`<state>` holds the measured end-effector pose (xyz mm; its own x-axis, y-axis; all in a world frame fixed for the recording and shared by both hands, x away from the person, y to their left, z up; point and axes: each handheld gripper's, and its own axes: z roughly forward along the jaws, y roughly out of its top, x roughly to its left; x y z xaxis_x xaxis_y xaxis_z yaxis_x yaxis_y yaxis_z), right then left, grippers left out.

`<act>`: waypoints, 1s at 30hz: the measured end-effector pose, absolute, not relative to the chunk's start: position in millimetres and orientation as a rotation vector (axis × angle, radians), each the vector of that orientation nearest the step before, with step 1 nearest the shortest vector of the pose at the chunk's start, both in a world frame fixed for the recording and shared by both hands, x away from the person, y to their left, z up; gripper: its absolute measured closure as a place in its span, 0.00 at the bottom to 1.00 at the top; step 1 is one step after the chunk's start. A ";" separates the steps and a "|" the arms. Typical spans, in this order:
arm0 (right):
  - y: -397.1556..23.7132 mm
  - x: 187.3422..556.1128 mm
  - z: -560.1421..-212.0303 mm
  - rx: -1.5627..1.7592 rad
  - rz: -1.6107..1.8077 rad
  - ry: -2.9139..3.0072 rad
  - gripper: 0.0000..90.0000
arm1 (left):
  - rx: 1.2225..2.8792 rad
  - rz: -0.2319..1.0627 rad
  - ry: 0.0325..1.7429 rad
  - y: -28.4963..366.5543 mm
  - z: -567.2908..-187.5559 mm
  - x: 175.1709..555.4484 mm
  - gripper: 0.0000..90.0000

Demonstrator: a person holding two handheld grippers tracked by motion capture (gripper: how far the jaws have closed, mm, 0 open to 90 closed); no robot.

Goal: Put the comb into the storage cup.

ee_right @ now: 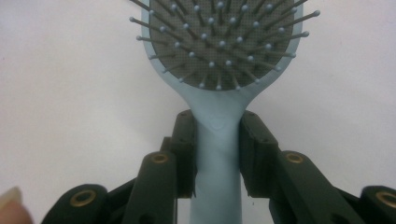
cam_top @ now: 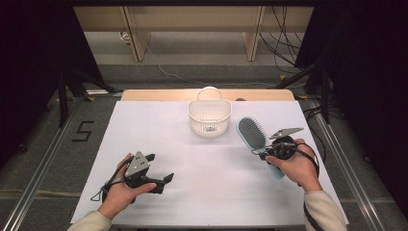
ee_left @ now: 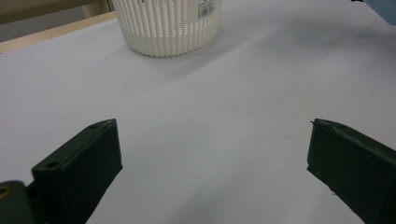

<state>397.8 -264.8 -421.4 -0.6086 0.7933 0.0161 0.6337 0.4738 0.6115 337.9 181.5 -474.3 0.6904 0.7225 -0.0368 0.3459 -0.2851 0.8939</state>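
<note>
right gripper (ee_right: 217, 135) clamped on light-blue hairbrush (cam_top: 254, 136) handle at 4 o'clock of white basket (cam_top: 209, 117), bristles up; left gripper (cam_top: 159, 171) held wide open, empty, at basket's 7 o'clock.

Hairbrush (ee_right: 219, 56) head cut off by the right gripper view's top edge — lower handle hidden behind the jaws; basket (ee_left: 166, 28) rim cropped in the left gripper view — label print illegible.

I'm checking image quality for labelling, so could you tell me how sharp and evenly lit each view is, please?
High view: table bright, surroundings dark. Left gripper view: basket casts a soft shadow, near jaws slightly blurred. Right gripper view: hairbrush bristles sharp, even light, no glare.
</note>
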 end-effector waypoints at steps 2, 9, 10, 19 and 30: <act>-265.0 397.8 -421.5 1.213 0.861 2.450 0.78 | 1.891 0.467 0.835 181.4 -474.3 337.8 0.03; -266.3 397.8 -420.1 1.222 0.899 2.416 0.78 | 1.890 0.467 0.835 181.4 -474.2 337.9 0.03; -266.4 397.8 -419.8 1.223 0.905 2.414 0.78 | 1.890 0.467 0.834 181.3 -474.2 337.8 0.03; -268.2 397.4 -416.4 1.217 0.941 2.373 0.78 | 1.892 0.470 0.831 181.5 -474.1 338.1 0.03; -270.8 397.1 -413.1 1.226 0.998 2.311 0.78 | 1.890 0.471 0.832 181.2 -474.1 338.2 0.03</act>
<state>397.1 -270.8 -413.1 -0.5696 0.8215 0.0262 0.5825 0.3810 0.7181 338.2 181.2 -474.1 0.6906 0.7224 -0.0339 0.3429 -0.2859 0.8948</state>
